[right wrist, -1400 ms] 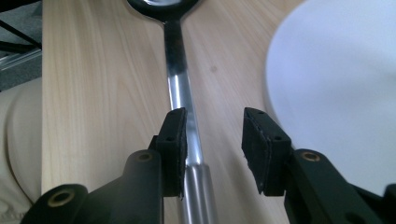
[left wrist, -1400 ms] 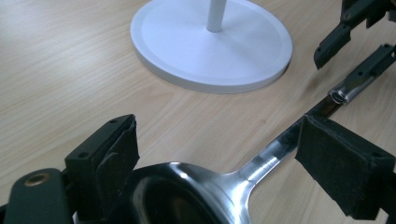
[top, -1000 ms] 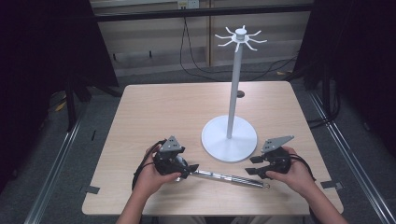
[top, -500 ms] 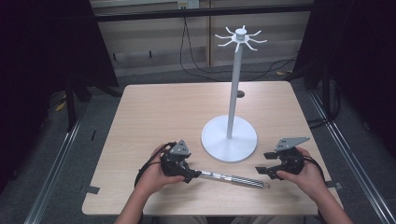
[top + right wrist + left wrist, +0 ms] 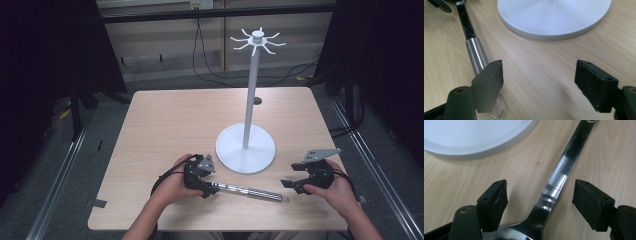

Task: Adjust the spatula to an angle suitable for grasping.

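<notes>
The left gripper, its jaws just closing yet clear of the utensil's metal handle between them, faces the empty, just-opened right gripper beside the handle's looped end.

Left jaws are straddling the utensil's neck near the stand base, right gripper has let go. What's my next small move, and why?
Probably close the left gripper on the utensil. Its jaws have just been closing, yet both pads stand clear of the shiny neck lying between them on the table. The right gripper, whose jaws have just been opening, is off the handle's end, so nothing holds it for lifting toward the stand.
</notes>
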Demonstrator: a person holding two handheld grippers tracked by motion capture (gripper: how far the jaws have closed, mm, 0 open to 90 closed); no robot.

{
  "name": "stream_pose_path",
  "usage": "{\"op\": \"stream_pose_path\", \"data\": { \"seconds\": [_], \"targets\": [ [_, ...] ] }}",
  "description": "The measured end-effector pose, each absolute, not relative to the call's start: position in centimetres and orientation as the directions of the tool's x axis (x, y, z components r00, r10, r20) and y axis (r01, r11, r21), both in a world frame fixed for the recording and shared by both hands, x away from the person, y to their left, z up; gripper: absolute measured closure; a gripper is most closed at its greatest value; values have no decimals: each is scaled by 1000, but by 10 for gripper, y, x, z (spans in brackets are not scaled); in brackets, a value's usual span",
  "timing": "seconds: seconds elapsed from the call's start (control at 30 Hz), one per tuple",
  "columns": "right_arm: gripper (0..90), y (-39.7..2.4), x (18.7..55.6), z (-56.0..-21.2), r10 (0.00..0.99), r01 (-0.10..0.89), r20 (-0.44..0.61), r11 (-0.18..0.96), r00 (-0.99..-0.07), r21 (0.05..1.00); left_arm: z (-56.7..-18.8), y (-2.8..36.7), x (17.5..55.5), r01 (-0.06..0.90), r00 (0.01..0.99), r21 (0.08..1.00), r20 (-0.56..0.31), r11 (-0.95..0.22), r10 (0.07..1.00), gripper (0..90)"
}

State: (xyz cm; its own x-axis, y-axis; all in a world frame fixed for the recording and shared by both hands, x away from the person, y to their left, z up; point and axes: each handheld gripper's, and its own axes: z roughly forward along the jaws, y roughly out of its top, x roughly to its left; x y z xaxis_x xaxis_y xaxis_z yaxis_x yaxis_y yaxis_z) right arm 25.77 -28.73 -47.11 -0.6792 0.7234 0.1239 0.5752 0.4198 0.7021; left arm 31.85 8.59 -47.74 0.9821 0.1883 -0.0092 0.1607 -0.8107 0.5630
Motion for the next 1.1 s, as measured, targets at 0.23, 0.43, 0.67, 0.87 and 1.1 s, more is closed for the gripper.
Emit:
{"op": "stream_pose_path", "data": {
  "seconds": [0.23,0.43,0.67,0.87,1.1],
  "targets": [
    [214,-294,255,-471,733,581,131,403,-667,707,-477,75,320,142,988,512,-26,-847,150,405],
    [214,-293,254,-471,732,579,122,412,-670,703,-475,68,322,104,994,449,-33,-887,100,493],
    [214,-293,255,-471,733,577,115,418,-671,701,-476,63,319,107,994,457,-56,-883,91,622],
    [214,-295,254,-471,736,579,117,412,-667,704,-477,62,321,77,997,470,-57,-879,57,658],
    [222,-297,254,-472,742,585,117,410,-660,700,-477,59,319,54,998,475,-51,-879,33,716]
  ]
}}
